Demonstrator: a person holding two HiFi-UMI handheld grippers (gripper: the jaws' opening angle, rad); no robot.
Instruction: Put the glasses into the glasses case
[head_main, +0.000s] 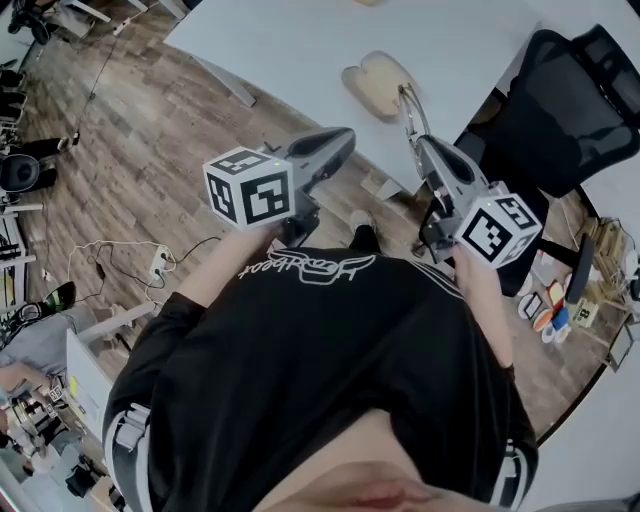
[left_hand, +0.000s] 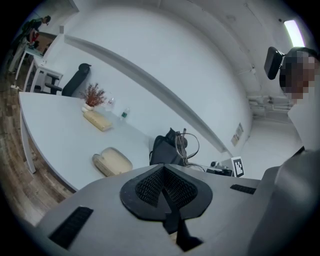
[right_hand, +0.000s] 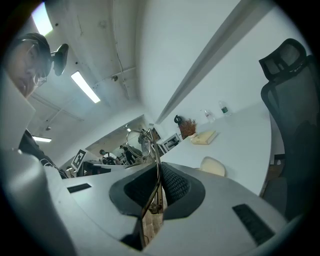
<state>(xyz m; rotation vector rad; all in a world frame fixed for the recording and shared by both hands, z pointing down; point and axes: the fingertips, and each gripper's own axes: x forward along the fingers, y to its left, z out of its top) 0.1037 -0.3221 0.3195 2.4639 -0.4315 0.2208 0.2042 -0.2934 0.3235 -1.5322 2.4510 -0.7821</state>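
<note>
Holds the glasses in the right gripper, with the jaws squeezed tight on one thin metal arm. Sticks the round lenses up past the jaw tips, in the air, right by the edge of the white table. Holds the left gripper up beside the right one, a little apart from it, with the jaws pressed together and nothing in them. Points both grippers toward the table. Stands by the table in a black shirt, over a brown wooden floor.

Has the glasses case lying on the table near the edge, beige and rounded. Cannot tell if its lid is up or down. Has the glasses near the case but not in it.

Has a black office chair on the right, next to the table. Shows, far back on the table in the left gripper view, a beige block and a small dry plant in a pot.
</note>
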